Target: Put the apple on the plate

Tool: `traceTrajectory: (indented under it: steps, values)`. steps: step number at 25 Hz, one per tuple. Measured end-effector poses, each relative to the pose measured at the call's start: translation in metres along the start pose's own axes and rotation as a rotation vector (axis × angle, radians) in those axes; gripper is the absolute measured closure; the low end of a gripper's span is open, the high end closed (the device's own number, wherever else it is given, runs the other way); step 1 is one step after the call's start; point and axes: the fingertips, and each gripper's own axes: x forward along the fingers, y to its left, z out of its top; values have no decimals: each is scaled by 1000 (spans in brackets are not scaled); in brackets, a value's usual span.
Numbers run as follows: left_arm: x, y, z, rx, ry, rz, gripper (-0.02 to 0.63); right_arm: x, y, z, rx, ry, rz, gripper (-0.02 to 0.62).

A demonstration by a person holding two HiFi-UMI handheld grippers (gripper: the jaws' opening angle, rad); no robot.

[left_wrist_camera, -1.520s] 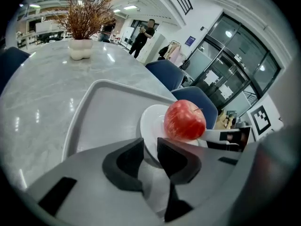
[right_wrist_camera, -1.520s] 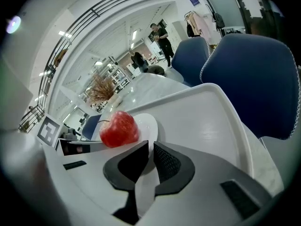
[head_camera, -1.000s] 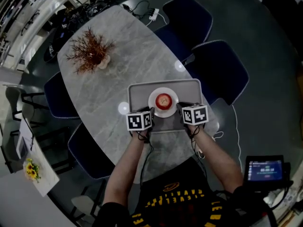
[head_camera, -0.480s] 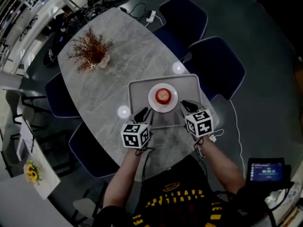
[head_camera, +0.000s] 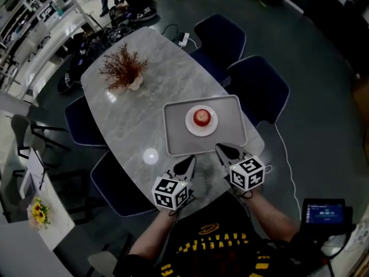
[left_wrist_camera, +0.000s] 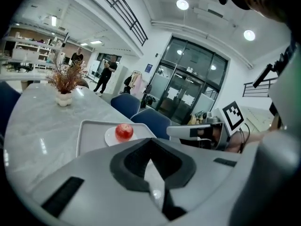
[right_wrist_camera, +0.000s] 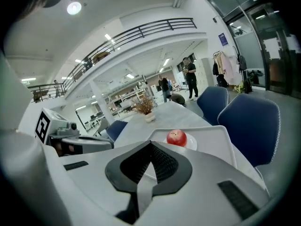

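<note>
A red apple (head_camera: 201, 117) sits on a small white plate (head_camera: 193, 127) in the middle of a grey tray (head_camera: 230, 128) on the marble table. Both grippers hover off the table's near edge, short of the tray. My left gripper (head_camera: 188, 163) is shut and holds nothing. My right gripper (head_camera: 222, 150) is shut and empty too. In the left gripper view the apple (left_wrist_camera: 124, 131), the plate (left_wrist_camera: 111, 137) and the tray (left_wrist_camera: 89, 131) lie ahead of the left gripper (left_wrist_camera: 150, 145). The right gripper view has the apple (right_wrist_camera: 177, 137) on the tray (right_wrist_camera: 216, 138), beyond the right gripper (right_wrist_camera: 151, 146).
A vase of dried red twigs (head_camera: 124, 71) stands at the table's far end. Dark blue chairs (head_camera: 259, 85) line the table's right side, others the left (head_camera: 81, 123). Cables and a power strip (head_camera: 183, 38) lie on the floor. A screen device (head_camera: 323, 212) is at lower right.
Both grippers have drawn back from the tray's near edge toward the person, past the table edge. The apple stays on the plate.
</note>
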Motion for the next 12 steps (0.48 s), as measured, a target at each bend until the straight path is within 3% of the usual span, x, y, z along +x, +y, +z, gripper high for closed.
traceTrajectory:
  steps: [4, 12]
  values:
    - [-50, -31, -6, -138, -54, -57, 604, -32, 60, 0, 8, -88, 27, 589]
    - [-50, -56, 21, 26, -172, -12, 604, -56, 66, 22, -70, -246, 24, 589]
